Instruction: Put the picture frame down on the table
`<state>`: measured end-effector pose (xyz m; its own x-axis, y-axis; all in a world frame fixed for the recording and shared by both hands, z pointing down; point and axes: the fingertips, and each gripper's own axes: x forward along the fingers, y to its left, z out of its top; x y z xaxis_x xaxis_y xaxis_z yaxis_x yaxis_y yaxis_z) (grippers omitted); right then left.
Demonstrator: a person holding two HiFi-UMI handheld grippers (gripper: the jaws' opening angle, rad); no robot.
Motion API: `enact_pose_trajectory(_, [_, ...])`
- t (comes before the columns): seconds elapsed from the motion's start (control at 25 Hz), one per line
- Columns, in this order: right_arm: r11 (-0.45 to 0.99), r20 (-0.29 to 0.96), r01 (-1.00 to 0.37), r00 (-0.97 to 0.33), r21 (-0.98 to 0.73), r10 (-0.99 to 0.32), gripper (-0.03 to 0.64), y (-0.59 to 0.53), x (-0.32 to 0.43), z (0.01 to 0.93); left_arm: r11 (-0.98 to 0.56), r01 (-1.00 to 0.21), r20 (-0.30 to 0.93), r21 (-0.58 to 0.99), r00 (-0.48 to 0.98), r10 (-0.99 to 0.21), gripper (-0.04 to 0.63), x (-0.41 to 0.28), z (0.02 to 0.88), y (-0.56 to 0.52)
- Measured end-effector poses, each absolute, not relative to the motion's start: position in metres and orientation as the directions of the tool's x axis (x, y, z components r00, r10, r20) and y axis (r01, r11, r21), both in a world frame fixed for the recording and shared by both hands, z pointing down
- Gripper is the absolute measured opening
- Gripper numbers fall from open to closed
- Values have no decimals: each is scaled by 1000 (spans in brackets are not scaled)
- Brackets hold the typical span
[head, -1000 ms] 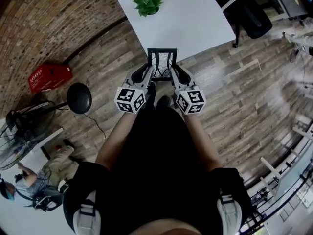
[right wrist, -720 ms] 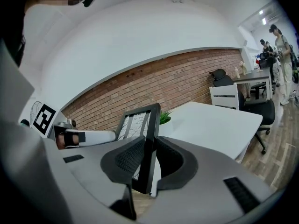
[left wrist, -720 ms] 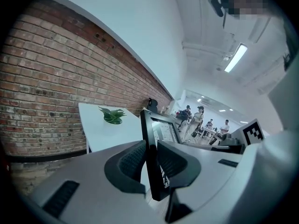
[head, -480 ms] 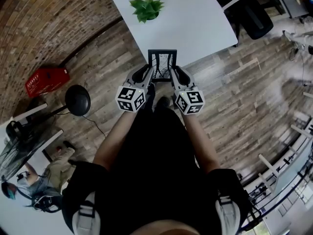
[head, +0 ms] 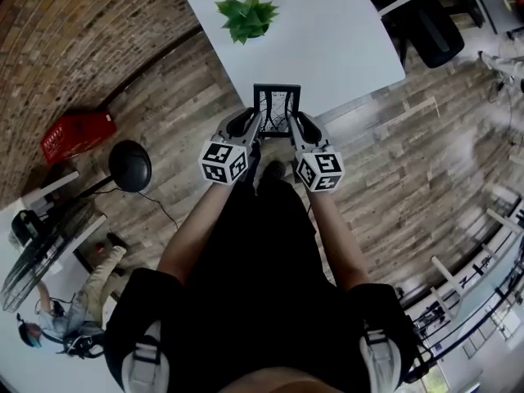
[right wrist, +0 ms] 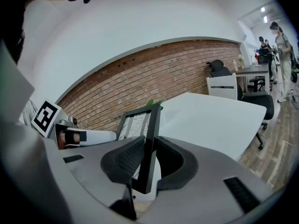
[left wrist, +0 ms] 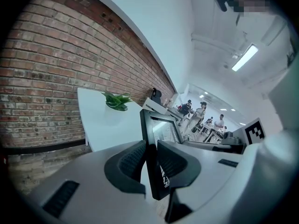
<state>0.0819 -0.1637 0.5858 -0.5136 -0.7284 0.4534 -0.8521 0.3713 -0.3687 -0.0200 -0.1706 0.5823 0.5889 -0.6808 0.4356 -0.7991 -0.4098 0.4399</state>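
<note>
the white table [head: 344,39] is seen bare across most of its top, and wide room is offered ahead of and to the right of the picture frame [head: 277,105]. the frame is clamped at its two side edges by the left gripper [head: 255,123] and the right gripper [head: 295,123], at the table's near edge. only one obstacle is found on the top: a green plant [head: 247,15], set toward the far left, well apart from the frame. a black office chair [head: 430,27] is parked by the table's right side. the left is bounded by a brick wall [head: 74,31]. the plank floor [head: 409,154] beside the near edge is open on both sides.
</note>
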Motion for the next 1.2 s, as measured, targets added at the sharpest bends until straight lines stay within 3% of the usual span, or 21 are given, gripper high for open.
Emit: enact_pose_trajectory(1.2, [305,582,-888,-457,-346,-672,74,-219,86,683,-343,-807,567,480,584,-581,87,-13,687,-228])
